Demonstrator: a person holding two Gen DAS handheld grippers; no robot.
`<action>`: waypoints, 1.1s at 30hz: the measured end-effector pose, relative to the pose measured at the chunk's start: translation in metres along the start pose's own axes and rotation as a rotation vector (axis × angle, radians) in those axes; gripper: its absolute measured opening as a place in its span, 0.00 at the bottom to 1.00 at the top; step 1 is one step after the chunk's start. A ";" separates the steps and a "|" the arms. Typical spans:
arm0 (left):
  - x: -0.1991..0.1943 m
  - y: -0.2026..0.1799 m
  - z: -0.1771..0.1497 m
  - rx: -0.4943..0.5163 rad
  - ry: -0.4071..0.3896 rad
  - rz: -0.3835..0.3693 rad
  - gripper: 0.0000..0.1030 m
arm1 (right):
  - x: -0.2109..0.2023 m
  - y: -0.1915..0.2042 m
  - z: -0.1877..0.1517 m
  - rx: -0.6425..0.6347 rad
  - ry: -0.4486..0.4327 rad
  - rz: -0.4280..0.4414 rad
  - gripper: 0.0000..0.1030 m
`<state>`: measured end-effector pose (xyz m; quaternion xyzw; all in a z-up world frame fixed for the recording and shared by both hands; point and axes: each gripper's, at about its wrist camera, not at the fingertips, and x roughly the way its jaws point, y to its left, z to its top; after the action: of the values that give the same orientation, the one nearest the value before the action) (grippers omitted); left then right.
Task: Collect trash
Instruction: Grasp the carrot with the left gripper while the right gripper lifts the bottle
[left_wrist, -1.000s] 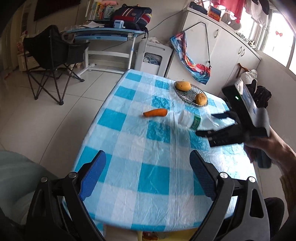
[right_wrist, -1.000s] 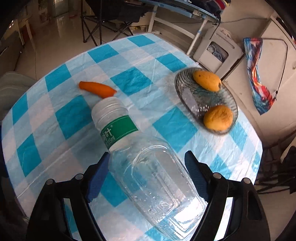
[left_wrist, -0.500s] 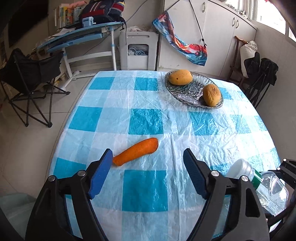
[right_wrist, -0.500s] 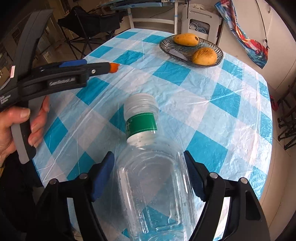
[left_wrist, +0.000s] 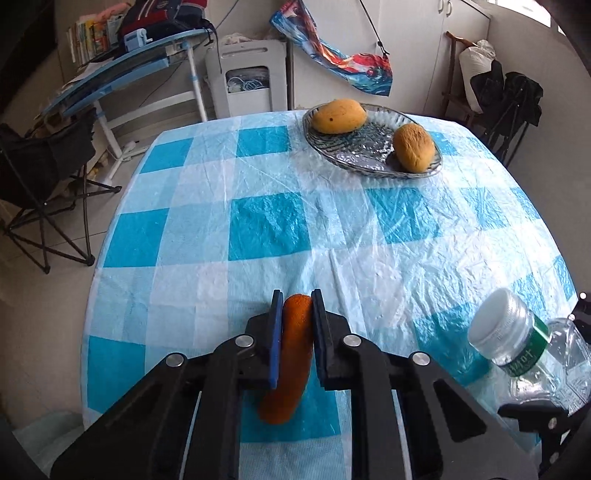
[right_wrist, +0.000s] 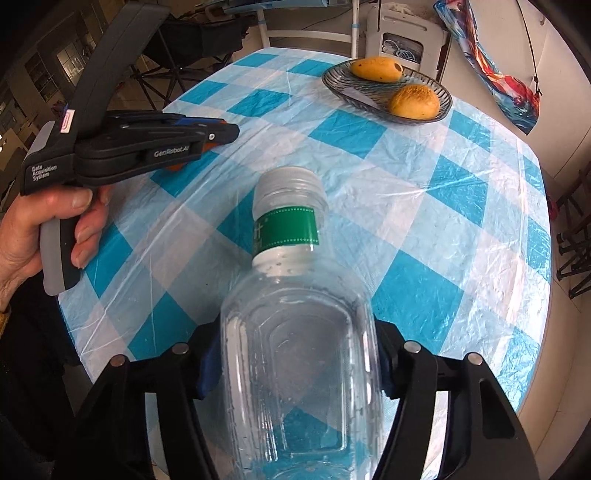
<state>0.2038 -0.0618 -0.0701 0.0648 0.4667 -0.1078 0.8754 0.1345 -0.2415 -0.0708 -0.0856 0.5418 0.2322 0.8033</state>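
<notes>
- The carrot (left_wrist: 291, 354) sits clamped in my left gripper (left_wrist: 295, 328); the fingers (left_wrist: 275, 332) have just been closing and now press it from both sides, lengthways, so it can't roll out.
- It lies low over the tabletop (left_wrist: 258, 229), near the edge closest to me. Whether its near end touches the cloth I can't quite tell from this angle.
- The empty plastic bottle (right_wrist: 299, 354) is in my right gripper (right_wrist: 299, 369): those fingers have also been closing and now squeeze its clear body across the wide part, cap pointing away from me.
- I take it by the body, I'd say, because the neck is too slim and slippery.
- One piece of trash per hand, so both can go out in a single trip.
- The glass dish (left_wrist: 351, 162) with two mangoes (left_wrist: 339, 116) stands well apart at the far side; that's food, not trash, so I leave it alone.
</notes>
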 end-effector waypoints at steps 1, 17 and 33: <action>-0.004 -0.002 -0.004 0.009 0.009 -0.008 0.13 | -0.001 -0.001 -0.001 0.008 0.000 0.015 0.56; -0.078 -0.005 -0.107 -0.131 0.068 -0.157 0.20 | -0.015 0.028 -0.031 0.017 -0.026 0.054 0.57; -0.099 -0.001 -0.124 -0.124 0.007 -0.087 0.44 | -0.027 0.041 -0.053 0.099 -0.112 -0.032 0.59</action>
<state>0.0505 -0.0239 -0.0565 -0.0094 0.4780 -0.1167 0.8705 0.0631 -0.2335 -0.0622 -0.0413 0.5054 0.1966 0.8392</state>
